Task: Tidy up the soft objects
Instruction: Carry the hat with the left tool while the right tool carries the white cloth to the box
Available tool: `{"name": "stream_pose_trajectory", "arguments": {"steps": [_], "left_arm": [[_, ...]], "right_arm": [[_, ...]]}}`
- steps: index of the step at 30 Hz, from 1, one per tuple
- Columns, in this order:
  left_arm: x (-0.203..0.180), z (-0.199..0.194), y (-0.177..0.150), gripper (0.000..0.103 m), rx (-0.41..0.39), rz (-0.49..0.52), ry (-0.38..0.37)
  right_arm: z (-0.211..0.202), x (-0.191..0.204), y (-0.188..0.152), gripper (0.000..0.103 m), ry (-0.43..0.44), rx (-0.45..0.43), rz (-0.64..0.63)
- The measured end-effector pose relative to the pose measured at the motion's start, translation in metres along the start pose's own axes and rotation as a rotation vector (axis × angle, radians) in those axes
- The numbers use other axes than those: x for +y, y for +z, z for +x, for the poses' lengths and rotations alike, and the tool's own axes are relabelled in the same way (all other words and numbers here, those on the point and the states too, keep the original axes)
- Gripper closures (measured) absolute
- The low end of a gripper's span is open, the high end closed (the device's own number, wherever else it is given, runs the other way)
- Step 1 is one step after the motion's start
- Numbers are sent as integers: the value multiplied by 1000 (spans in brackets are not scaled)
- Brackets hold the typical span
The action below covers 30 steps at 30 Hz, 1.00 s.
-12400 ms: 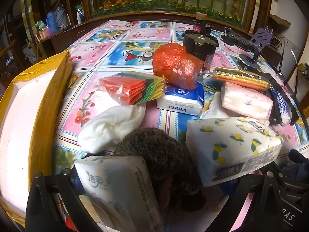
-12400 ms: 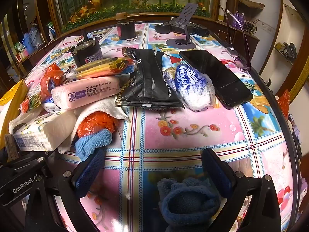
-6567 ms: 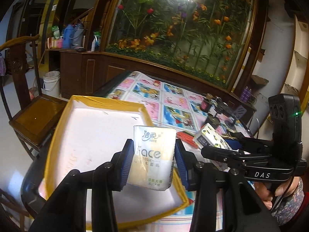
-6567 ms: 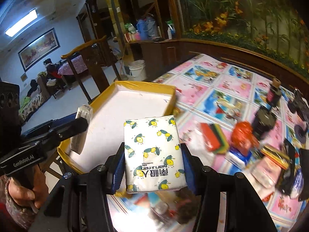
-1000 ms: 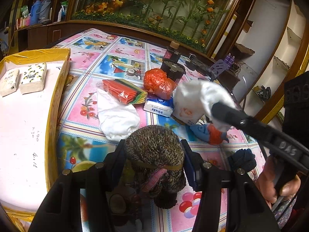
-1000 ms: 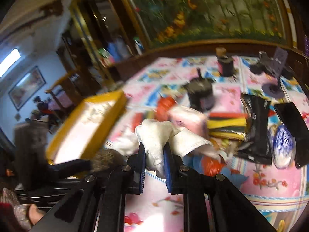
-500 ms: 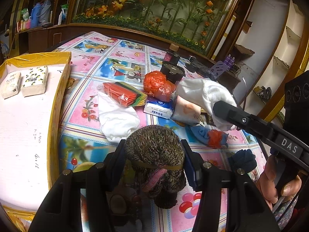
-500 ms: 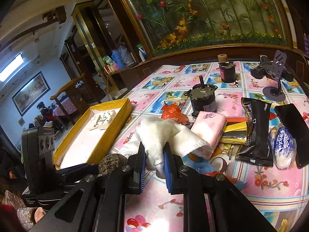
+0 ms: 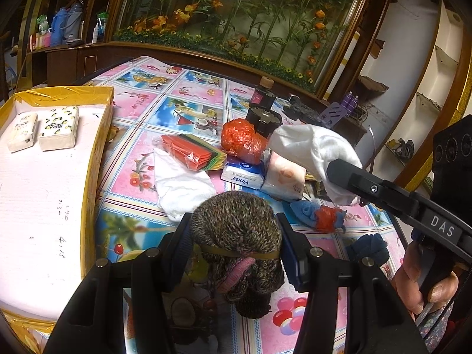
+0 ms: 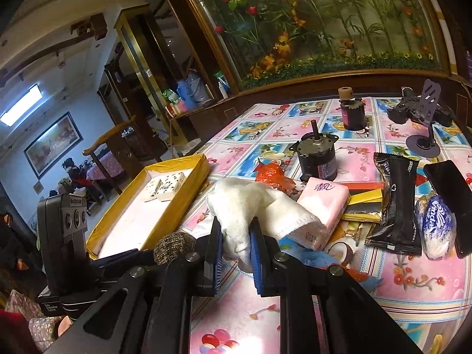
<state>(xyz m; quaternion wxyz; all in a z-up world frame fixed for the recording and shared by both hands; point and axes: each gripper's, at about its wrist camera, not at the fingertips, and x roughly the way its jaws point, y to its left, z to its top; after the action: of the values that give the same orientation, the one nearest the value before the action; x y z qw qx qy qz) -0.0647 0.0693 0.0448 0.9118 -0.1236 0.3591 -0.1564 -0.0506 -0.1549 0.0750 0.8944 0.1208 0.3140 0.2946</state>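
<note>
My left gripper (image 9: pixel 234 240) is shut on a speckled brown knitted bundle (image 9: pixel 236 230) and holds it above the table. My right gripper (image 10: pixel 235 246) is shut on a white cloth (image 10: pixel 250 206), also lifted; the cloth also shows in the left wrist view (image 9: pixel 312 147). A yellow-rimmed tray (image 9: pixel 97 135) with a white floor lies at the left and holds two tissue packs (image 9: pixel 59 128). The tray also shows in the right wrist view (image 10: pixel 188 188). Another white cloth (image 9: pixel 183 185), a pink tissue pack (image 10: pixel 324 200) and a blue and orange cloth (image 9: pixel 321 214) lie on the table.
On the flowered tablecloth lie an orange bag (image 9: pixel 240 140), a packet of coloured sheets (image 9: pixel 191 150), a Vinda pack (image 9: pixel 243 172), a dark blue sock (image 9: pixel 367 247), a motor (image 10: pixel 317 156), a black packet (image 10: pixel 396 200), a phone (image 10: pixel 450 188) and a phone stand (image 10: pixel 424 124).
Both grippers have risen a little with their loads. The white cloth has shifted slightly left toward the tray side. The table items have not moved.
</note>
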Motion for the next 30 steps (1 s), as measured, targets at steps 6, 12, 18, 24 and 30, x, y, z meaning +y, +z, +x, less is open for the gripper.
{"name": "stream_pose_trajectory", "arguments": {"steps": [6,12,18,24,30], "left_arm": [[4,-2,1,50,0,-21,-17],[5,-16,8,50,-23,-36,-33],[12,-39,20,50,-81,-51,-42],[38,-66,33,50,-146,-97,-5],[85,-91,42,50,-204,-172,67]], "right_arm": [[0,-2,0,85,-3,-3,7],[-1,-2,1,85,6,-14,5],[5,-3,4,85,12,-12,40],[21,20,14,85,61,-24,67],[54,68,26,85,111,-24,36]]}}
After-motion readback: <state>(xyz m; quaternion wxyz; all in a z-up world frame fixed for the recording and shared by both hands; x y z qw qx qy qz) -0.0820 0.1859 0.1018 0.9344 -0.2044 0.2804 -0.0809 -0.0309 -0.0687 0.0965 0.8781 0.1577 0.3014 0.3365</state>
